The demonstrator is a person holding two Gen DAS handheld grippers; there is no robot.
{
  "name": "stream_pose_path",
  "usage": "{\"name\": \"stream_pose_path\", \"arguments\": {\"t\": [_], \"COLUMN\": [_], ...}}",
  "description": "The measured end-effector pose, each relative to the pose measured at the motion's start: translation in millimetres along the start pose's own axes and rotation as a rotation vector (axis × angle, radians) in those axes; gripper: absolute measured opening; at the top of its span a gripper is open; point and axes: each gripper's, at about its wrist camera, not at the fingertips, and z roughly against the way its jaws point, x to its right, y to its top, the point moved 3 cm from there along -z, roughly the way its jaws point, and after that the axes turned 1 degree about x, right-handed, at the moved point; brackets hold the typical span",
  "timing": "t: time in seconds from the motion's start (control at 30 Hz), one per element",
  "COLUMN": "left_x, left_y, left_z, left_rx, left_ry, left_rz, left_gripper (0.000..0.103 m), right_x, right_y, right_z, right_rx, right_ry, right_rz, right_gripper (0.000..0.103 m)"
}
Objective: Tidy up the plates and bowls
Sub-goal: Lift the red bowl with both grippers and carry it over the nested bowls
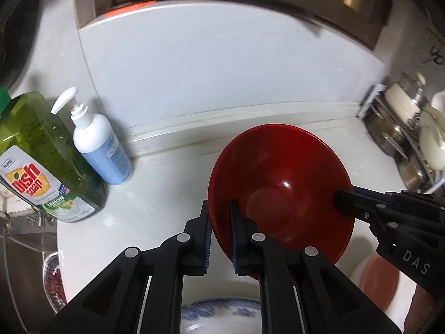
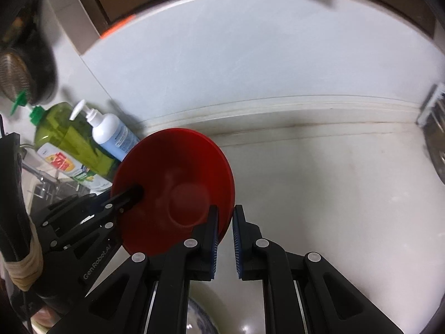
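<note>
A glossy red bowl (image 1: 281,183) (image 2: 178,172) hangs tilted above the white counter (image 2: 333,194), held from both sides. Its far rim shows a double edge, as if two bowls were nested. My left gripper (image 1: 219,208) is shut on the bowl's left rim, one finger inside and one outside; in the right wrist view the left gripper (image 2: 136,192) reaches in from the left. My right gripper (image 2: 225,211) is shut on the opposite rim, and in the left wrist view the right gripper (image 1: 340,200) comes in from the right. Below lies a blue-patterned plate (image 1: 219,309) (image 2: 200,320).
A green dish soap bottle (image 1: 41,161) and a white pump bottle (image 1: 100,147) stand at the back left by the wall. A metal dish rack (image 1: 403,128) with crockery fills the right end. A sink (image 1: 25,236) lies at left, and a red-centred white plate (image 1: 378,281) below right.
</note>
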Motion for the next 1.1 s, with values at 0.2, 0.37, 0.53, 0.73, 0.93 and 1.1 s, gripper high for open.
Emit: {"name": "stream_pose_path", "arguments": {"t": [0.2,0.37,0.53,0.73,0.93,1.1], "left_x": [45.0,79.3,109.7,144.4,175.5,194.6], "left_y": [-12.9,-20.7,-29.5,-46.6,-64.9,-80.4], "left_z": [26.4,40.5,49.3,53.3,50.0,41.6], "left_rx": [0.011,0.022,0.023,0.008,-0.025,-0.070], "left_ry": [-0.054,-0.099,-0.140,-0.183,-0.215,-0.229], "left_rz": [-0.051,-0.110,-0.155,-0.212,-0.265,-0.286], "left_gripper": [0.013,0.014,0.014,0.014,0.014,0.015], "right_x": [16.0,33.9,59.7,86.0,109.8,130.3], "right_y": [-26.4,-48.2,-72.0,-99.2,-126.8,-149.3], "right_z": [40.4,69.4,104.2,130.3,141.7,144.6], "right_rx": [0.039,0.081,0.118,0.135,0.126,0.097], "right_ry": [-0.028,-0.064,-0.110,-0.152,-0.187,-0.206], "right_rz": [-0.021,-0.055,-0.082,-0.120,-0.162,-0.188], "right_gripper": [0.011,0.011,0.012,0.012,0.012,0.012]}}
